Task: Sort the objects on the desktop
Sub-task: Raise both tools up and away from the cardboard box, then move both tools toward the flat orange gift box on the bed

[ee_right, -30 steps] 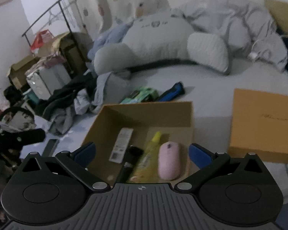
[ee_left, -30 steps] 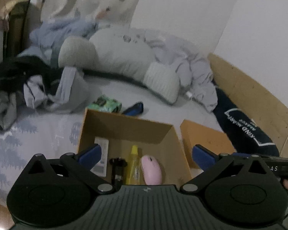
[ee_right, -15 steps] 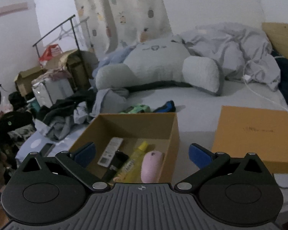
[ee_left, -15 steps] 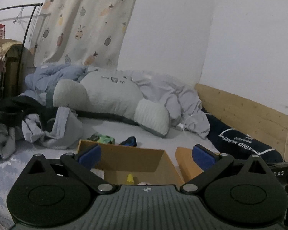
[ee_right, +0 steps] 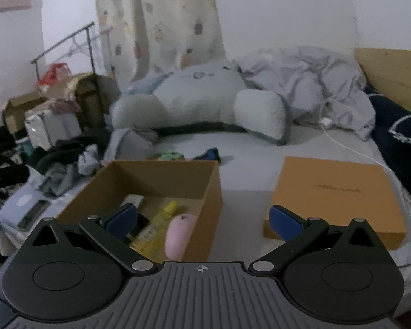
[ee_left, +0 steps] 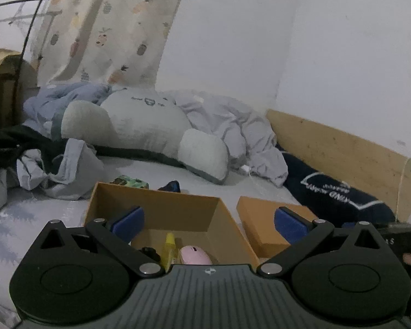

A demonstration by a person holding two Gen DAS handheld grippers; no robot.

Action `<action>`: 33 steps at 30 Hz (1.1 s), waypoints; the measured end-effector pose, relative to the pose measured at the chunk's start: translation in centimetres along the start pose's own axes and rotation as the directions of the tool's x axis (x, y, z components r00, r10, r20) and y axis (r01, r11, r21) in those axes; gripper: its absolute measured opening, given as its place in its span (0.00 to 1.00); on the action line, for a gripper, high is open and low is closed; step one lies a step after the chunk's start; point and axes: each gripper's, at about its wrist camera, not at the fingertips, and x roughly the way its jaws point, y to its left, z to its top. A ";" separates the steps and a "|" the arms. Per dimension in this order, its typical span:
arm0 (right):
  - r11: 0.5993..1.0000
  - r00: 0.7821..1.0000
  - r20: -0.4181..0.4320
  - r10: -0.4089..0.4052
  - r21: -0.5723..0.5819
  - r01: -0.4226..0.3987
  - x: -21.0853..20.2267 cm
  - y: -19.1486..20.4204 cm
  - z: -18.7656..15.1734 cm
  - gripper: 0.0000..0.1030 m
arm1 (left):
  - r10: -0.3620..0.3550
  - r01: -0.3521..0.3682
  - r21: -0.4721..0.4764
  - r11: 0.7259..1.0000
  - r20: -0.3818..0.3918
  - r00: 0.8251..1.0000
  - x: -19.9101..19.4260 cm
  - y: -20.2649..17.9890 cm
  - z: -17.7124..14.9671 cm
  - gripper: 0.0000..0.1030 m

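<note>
An open brown cardboard box [ee_left: 161, 208] [ee_right: 211, 192] sits on the bed. Inside it lie a pink mouse [ee_left: 196, 255] [ee_right: 178, 235], a yellow tube [ee_left: 170, 246] [ee_right: 156, 227], a black object [ee_left: 150, 252] and a white label card [ee_right: 133, 199]. Beyond the box lie a green packet [ee_left: 130, 181] [ee_right: 171, 155] and a blue-black item [ee_left: 171, 186] [ee_right: 209, 155]. My left gripper [ee_left: 209, 223] is open above the box's near edge, holding nothing. My right gripper [ee_right: 202, 219] is open too, straddling the box's right wall, empty.
A flat orange box lid [ee_left: 271, 224] [ee_right: 337, 192] lies right of the box. A grey plush cushion [ee_left: 139, 134] [ee_right: 205, 104], rumpled bedding [ee_right: 309, 79], a dark pillow [ee_left: 334, 194], a white cable [ee_right: 350, 148] and clothes [ee_left: 41, 164] crowd the bed. A wooden headboard [ee_left: 342, 150] runs along the right.
Both grippers have pulled back and tilted up from over the box, so more wall and curtain shows. Their jaws stayed open, and the box contents did not move.
</note>
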 end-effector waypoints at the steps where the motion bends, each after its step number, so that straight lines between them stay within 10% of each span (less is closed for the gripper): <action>1: 1.000 1.000 0.001 -0.011 -0.005 0.011 0.0 0.1 -0.1 1.00 | 0.003 -0.003 0.010 1.000 0.002 1.000 -0.1 -0.1 -0.1 1.00; 33: 0.996 0.996 -0.028 -0.085 -0.005 0.085 -0.8 0.4 -0.9 1.00 | 0.070 -0.071 -0.017 0.997 -0.041 0.997 -0.6 -0.5 -0.1 1.00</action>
